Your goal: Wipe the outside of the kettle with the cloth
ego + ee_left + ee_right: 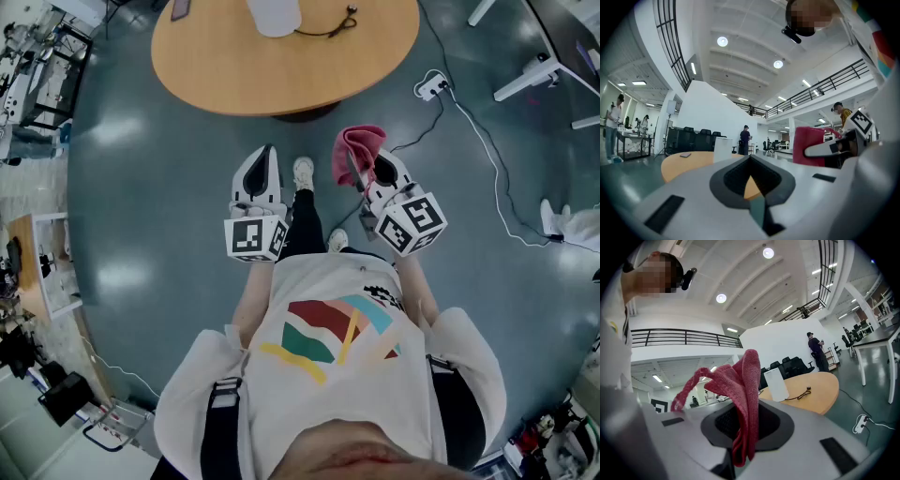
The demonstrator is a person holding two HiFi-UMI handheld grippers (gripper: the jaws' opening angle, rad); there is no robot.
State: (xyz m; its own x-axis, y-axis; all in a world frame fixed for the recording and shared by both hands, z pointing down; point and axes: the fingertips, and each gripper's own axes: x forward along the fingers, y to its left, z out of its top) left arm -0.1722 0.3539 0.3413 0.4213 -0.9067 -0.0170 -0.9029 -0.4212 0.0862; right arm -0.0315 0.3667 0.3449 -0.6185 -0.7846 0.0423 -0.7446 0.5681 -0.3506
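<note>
Your white shirt (328, 375) w/ its colour-block print fills the bottom of the head view as you stand on a grey floor (159, 187), both grippers held level in front of you. L gripper (269, 153): jaws pressed together, nothing btwn them; its own view shows the tips meeting, w/ only a sliver of tabletop seen past them. R gripper (364, 176): jaws clamped on the red cloth (359, 148), which bunches up above the tips and, in the R gripper view, hangs as folded knit down thru the jaw gap. The two grippers sit side by side, apart, w/ one of your shoes (303, 172) on the floor btwn them. Ahead, well clear of both, a round wooden table (281, 75) carries the white kettle (275, 14) toward its far side, a black cable (328, 30) lying just beside it. Cloth and kettle are well apart, not touching. A person (745, 138) stands in the hall's bkgd beyond the table.
</note>
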